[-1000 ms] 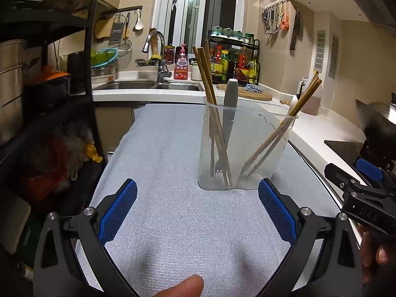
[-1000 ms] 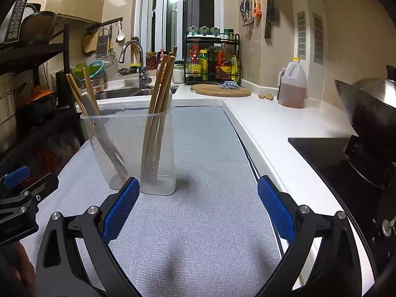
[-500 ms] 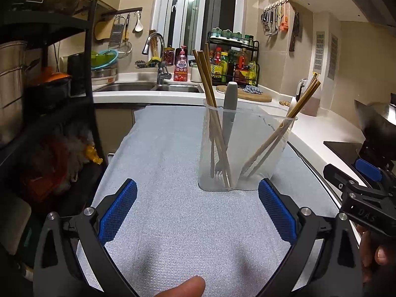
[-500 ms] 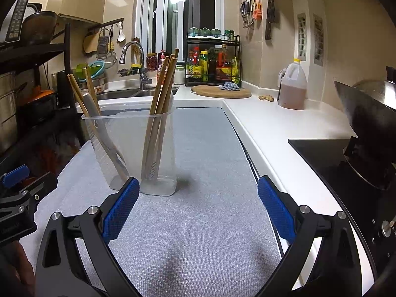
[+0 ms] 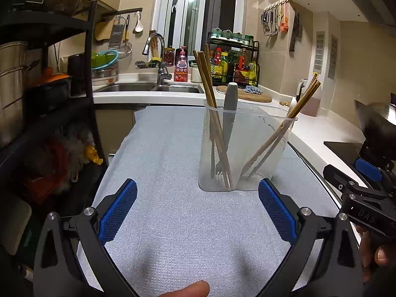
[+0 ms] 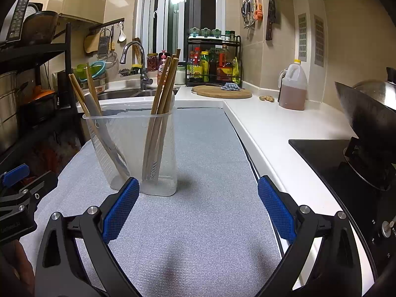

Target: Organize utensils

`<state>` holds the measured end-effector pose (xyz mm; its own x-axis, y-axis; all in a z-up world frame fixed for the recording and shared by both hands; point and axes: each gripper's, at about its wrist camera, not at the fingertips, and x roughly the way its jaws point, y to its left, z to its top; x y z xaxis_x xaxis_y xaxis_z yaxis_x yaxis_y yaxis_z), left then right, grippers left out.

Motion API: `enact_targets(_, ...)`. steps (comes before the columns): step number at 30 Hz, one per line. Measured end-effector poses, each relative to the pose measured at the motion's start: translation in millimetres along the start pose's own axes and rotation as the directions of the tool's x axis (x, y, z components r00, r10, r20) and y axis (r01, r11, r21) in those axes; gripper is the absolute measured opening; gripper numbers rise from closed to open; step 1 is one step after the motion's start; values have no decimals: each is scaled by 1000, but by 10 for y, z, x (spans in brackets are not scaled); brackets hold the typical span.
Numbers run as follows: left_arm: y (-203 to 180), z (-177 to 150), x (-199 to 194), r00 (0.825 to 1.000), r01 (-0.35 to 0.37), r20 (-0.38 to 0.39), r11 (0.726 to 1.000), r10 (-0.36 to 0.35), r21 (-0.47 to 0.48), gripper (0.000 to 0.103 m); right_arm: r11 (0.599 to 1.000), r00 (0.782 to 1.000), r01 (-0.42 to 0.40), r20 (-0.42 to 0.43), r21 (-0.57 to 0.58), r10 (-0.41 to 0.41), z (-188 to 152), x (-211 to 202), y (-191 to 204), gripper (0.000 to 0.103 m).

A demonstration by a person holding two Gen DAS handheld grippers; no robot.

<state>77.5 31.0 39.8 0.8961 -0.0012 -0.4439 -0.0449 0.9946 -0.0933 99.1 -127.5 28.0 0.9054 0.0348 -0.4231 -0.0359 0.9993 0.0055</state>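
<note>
holder (image 5: 245,153) mid-mat (image 5: 173,217), light, tippy | chopsticks (image 5: 210,91) stiff, slick; pinch near tops | left gripper (image 5: 198,208), right gripper (image 6: 198,205) spread, empty

Read "DAS" in pale caps on black body of right gripper (image 5: 365,195), at 4 o'clock in left wrist view. Spotted white characters on label of pink bottle (image 5: 182,64) by sink, approx 12 o'clock, too small to make out. Noted faint lettering on left gripper (image 6: 17,193) body at 8 o'clock in right wrist view, not legible. Sauce bottle labels on rack (image 6: 214,59): unreadable.
</note>
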Motion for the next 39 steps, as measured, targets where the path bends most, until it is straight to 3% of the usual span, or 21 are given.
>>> enact_targets(39, 15, -8, 9, 1000, -3, -5, 1000, 3, 7, 95, 1000, 1000, 0, 4, -2, 0, 9, -5, 32, 95)
